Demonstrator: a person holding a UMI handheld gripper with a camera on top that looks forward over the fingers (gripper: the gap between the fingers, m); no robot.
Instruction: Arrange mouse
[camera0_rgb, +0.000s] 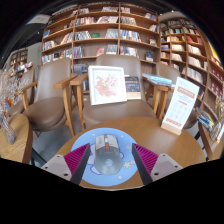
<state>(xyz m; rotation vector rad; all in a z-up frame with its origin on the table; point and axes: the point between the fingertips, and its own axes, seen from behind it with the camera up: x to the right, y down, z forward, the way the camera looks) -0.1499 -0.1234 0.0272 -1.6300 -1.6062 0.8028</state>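
Mouse, grey plastic, sits on round blue pad between my spread gripper fingers, gaps both sides; white sign at 2 o'clock.

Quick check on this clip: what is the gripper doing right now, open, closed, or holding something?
Gripper: open; the grey mouse stands between the fingers on the blue round pad, with gaps at both sides.

We take this for a library or bookshop: tall bookshelves packed with books line the walls, wooden armchairs stand by a round table.
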